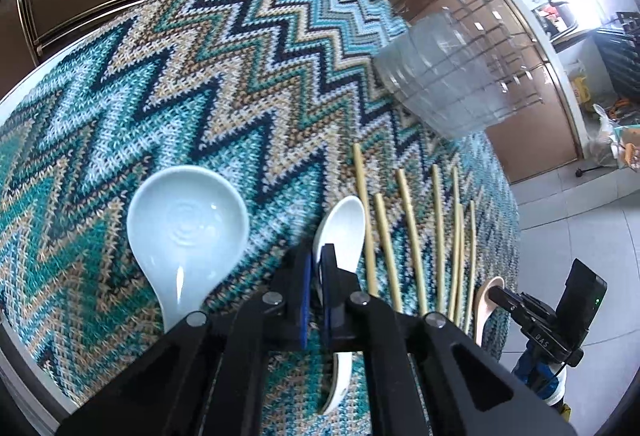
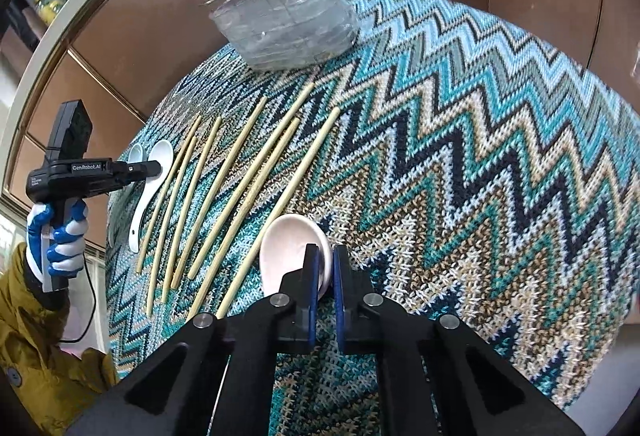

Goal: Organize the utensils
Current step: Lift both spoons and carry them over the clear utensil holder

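The left tool [image 1: 316,256] pinched the glossy white ceramic spoon [image 1: 343,224] at its handle, bowl pointing away. The right tool [image 2: 325,256] clamped the pinkish spoon [image 2: 292,248] likewise. Between them, slim bamboo chopsticks [image 2: 240,192] lay roughly parallel on the desk's zigzag knit cloth [image 2: 460,176], tips toward the ribbed clear plastic container [image 2: 284,24].

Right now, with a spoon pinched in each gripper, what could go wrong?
1. The left gripper pinches the white spoon on its narrow neck; glazed ceramic could slip or swing when lifted.
2. The right gripper holds only the rim of the pink spoon, likely a weak hold.
3. The chopsticks lie loose between both spoons, so a dragged spoon could scatter them. The clear container sits at the cloth's far edge and looks light, so a bump might tip it.
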The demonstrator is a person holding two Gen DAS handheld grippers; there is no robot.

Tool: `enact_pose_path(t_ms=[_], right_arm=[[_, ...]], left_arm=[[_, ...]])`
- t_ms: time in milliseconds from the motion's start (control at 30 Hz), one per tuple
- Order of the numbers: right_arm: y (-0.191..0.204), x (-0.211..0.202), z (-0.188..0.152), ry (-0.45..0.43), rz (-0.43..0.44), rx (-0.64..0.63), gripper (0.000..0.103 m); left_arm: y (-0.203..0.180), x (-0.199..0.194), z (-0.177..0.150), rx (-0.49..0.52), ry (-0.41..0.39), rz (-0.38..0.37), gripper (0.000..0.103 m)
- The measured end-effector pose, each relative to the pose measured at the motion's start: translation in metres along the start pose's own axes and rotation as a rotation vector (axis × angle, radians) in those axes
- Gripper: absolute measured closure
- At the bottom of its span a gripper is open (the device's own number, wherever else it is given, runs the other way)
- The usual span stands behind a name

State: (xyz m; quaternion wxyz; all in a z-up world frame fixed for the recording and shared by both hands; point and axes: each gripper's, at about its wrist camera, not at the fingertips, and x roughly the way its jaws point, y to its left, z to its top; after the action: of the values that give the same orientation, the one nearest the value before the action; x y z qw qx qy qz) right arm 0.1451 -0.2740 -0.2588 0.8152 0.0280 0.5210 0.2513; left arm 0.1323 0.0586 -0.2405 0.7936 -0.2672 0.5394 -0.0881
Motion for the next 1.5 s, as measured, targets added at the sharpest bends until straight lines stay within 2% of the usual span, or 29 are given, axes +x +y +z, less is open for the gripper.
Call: enact_pose_path(t_ms=[133, 300, 467, 600, 733, 833, 967, 1000, 1167, 1333, 1500], right_arm=[[0.010, -0.012, -0.002, -0.039, -0.045, -0.018, 0.097], [0.030, -0.034, 0.002, -0.116, -0.104, -0.042, 0.097], [0.053, -0.066, 0.025, -0.234, -0.157, -0.066, 0.097], [0.076, -0.098, 0.057, -0.366, -0.207, -0.110, 0.097], [0.101, -0.124, 0.098, -0.527, -0.277, -0.146, 0.097], [0.114, -0.132, 0.130, -0.666, -0.319, -0.162, 0.097], [0.127, -0.130, 0.158, -0.828, -0.384, -0.167, 0.097], [0.129, -0.124, 0.165, -0.877, -0.419, -0.167, 0.097], [0.130, -0.098, 0.180, -0.983, -0.520, -0.182, 0.097], [0.122, -0.073, 0.187, -1.015, -0.579, -0.186, 0.097], [0.109, -0.037, 0.181, -0.972, -0.612, -0.200, 0.097]], left_arm=[[-0.009, -0.013, -0.006, 0.041, -0.039, -0.012, 0.099], [-0.025, -0.051, -0.004, 0.093, -0.149, -0.041, 0.099], [-0.051, -0.086, 0.013, 0.158, -0.263, -0.046, 0.099], [-0.080, -0.112, 0.037, 0.203, -0.364, -0.066, 0.099], [-0.115, -0.138, 0.068, 0.244, -0.515, -0.083, 0.099], [-0.134, -0.147, 0.090, 0.226, -0.628, -0.106, 0.099], [-0.154, -0.146, 0.116, 0.189, -0.763, -0.102, 0.099], [-0.159, -0.142, 0.121, 0.184, -0.794, -0.089, 0.099], [-0.177, -0.118, 0.137, 0.170, -0.915, 0.022, 0.099], [-0.188, -0.079, 0.139, 0.165, -0.969, 0.095, 0.099], [-0.177, -0.045, 0.129, 0.146, -0.990, 0.147, 0.099]])
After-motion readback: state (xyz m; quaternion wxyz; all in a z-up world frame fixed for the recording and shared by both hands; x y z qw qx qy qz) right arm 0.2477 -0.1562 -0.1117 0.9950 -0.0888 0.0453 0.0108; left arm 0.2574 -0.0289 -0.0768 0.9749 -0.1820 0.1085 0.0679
